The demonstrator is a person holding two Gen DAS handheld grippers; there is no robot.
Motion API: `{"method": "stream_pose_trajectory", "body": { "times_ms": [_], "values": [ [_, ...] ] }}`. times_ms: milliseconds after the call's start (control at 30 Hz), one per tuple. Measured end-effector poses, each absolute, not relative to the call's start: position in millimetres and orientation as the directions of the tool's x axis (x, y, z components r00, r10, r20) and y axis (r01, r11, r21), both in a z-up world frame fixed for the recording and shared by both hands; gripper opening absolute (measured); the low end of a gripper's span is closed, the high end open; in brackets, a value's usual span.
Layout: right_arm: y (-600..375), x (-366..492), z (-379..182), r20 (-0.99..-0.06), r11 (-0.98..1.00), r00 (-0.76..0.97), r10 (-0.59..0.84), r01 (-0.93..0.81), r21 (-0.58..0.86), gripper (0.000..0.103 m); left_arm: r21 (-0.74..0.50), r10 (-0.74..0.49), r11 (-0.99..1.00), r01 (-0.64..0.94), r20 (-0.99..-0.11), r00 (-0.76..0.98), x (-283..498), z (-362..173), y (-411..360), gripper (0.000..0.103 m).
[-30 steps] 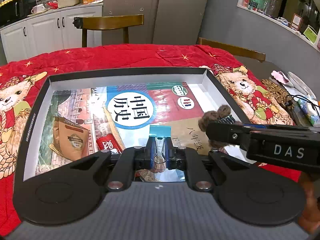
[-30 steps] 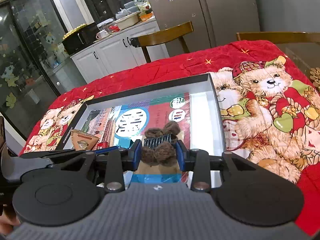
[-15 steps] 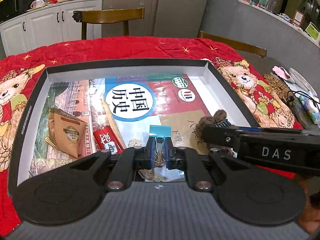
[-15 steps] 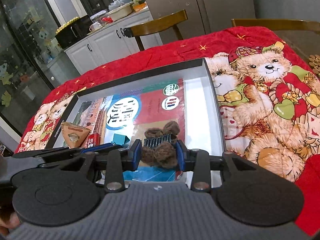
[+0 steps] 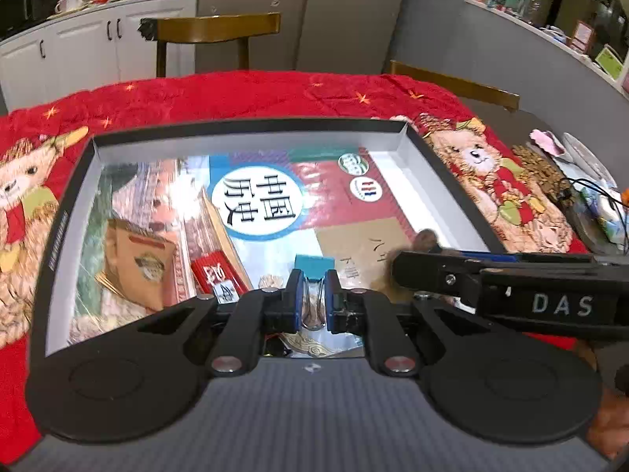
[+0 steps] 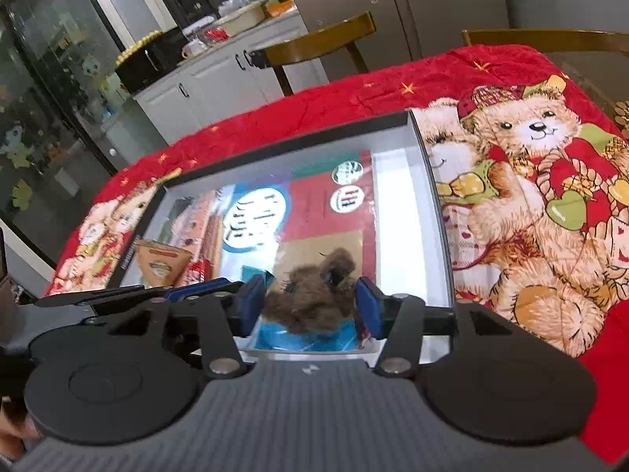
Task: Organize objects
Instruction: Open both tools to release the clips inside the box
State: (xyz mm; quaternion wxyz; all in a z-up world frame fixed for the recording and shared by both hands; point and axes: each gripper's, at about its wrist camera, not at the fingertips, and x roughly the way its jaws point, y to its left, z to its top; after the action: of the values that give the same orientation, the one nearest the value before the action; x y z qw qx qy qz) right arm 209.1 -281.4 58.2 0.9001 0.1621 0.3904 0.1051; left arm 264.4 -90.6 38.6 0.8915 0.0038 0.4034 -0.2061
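Over the box [image 5: 452, 181], right tool [image 6: 306, 306] angled down, just opened around fuzzy clip [image 6: 314, 299]

A red cloth [image 5: 243, 94] with gold stars and printed teddy bears covers the tabletop. The box [image 5: 251, 126] has a black rim and white walls. A fuzzy brown hair clip [image 6: 314, 299] sits between blue pads [image 6: 367, 306]; a teal binder clip [image 5: 314, 265] lies nearby.

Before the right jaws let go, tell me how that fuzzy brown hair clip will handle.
The fuzzy brown hair clip looks soft and light, so it should land gently. Its bumpy fluff probably won't roll on the glossy book. Its dark teeth may snag.
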Motion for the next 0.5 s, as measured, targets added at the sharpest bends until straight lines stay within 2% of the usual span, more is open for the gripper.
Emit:
{"method": "stream_pose_trajectory", "body": {
  "times_ms": [133, 267, 500],
  "values": [
    [-273, 198, 76, -0.637, 0.940, 0.710, 0.302, -0.110, 0.323, 0.078, -0.156, -0.386, 0.904, 0.399, -0.699, 0.602, 260, 56, -82, 0.014],
    [-273, 184, 97, -0.580, 0.927, 0.743, 0.335, -0.149, 0.344, 0.081, -0.152, -0.388, 0.905, 0.397, -0.676, 0.627, 254, 74, -71, 0.014],
    [-264, 143, 143, -0.439, 0.912, 0.824, 0.357, -0.206, 0.354, 0.085, -0.152, -0.409, 0.907, 0.392, -0.537, 0.738, 217, 129, -37, 0.014]
  ]
}}
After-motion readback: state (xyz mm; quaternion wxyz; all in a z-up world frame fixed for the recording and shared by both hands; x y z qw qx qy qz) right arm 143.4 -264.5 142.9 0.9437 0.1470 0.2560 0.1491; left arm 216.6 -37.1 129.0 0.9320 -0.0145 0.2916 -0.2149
